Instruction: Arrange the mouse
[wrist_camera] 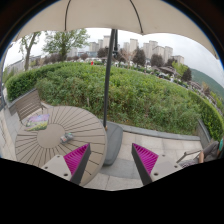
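My gripper [111, 162] is open and empty, its two magenta pads [76, 158] wide apart above the paved terrace floor. A round wooden slatted table [50, 145] stands to the left, beyond the left finger. A small dark object [68, 137] lies on the table near its right edge; I cannot tell whether it is the mouse. A pale greenish item [38, 121] lies at the table's far side.
A parasol pole [108, 85] rises from a grey base [112, 143] just ahead, between the fingers. A chair [28, 103] stands behind the table and another chair [200, 145] at the right. A green hedge [140, 95] bounds the terrace.
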Motion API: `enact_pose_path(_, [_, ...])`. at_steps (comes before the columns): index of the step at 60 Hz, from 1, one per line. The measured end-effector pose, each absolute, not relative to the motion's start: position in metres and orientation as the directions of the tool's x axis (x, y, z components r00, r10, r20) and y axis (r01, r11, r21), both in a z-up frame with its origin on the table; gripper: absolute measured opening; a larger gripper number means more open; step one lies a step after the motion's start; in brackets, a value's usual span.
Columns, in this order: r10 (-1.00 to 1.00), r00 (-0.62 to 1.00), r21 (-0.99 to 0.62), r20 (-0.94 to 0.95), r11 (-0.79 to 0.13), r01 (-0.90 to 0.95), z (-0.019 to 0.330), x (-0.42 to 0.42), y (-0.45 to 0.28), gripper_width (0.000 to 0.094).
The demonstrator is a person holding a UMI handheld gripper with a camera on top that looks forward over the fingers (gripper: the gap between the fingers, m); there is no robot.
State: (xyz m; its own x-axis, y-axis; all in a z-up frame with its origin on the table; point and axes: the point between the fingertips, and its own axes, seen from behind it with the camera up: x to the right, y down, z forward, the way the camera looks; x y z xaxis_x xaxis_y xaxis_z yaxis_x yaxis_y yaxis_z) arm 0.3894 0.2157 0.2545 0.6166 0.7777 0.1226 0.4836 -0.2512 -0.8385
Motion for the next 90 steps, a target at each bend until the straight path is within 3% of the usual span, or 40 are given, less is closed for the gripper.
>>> enact_pose_path(18, [0.827,0.555,-0.834,0.092,-0.241,0.497,0.231,0.365,0.206,0.0846])
enact_pose_path(62, [0.971,0.234,-0.865,0.042,-0.082,0.495,0.089,0.201,0.065,0.0853])
enact_pose_path(81, [0.960,0.279,-0.843,0.009,-0.143,0.519,0.012,0.125,0.077,0.0854])
enact_pose_path(90, [0.954,0.300,-0.838,0.010,-0.156,0.523,-0.002,0.098,0.091,0.0855])
